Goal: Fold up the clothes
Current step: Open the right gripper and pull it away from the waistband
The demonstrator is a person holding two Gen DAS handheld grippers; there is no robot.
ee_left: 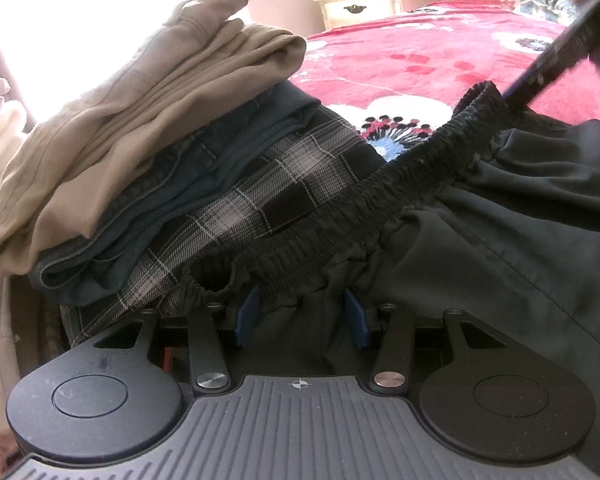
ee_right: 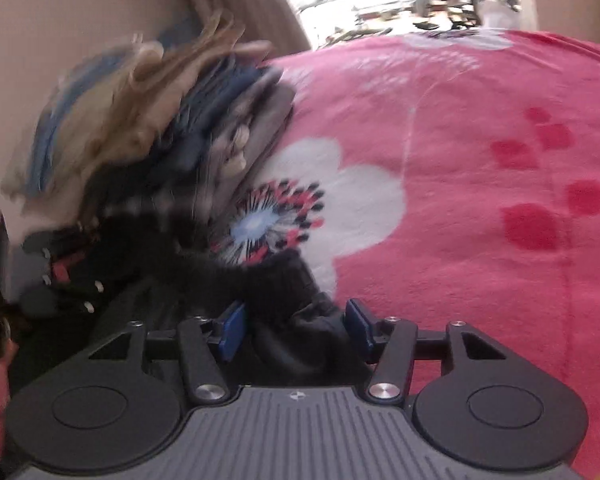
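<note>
A black garment with an elastic waistband [ee_left: 340,200] stretches between my two grippers over the bed. My left gripper [ee_left: 302,318] has the waistband and black fabric bunched between its blue pads [ee_left: 247,314], which stand apart around the cloth. My right gripper [ee_right: 296,330] has the other end of the black garment [ee_right: 284,304] between its blue pads [ee_right: 233,330]; it also shows at the top right of the left wrist view [ee_left: 540,76]. The right wrist view is blurred by motion.
A stack of folded clothes lies at the left: beige trousers [ee_left: 148,112] on top, dark blue denim [ee_left: 204,184], plaid fabric [ee_left: 268,184] beneath; it also appears blurred [ee_right: 160,120]. A pink floral blanket [ee_right: 480,160] covers the bed. A cream nightstand [ee_left: 360,6] stands behind.
</note>
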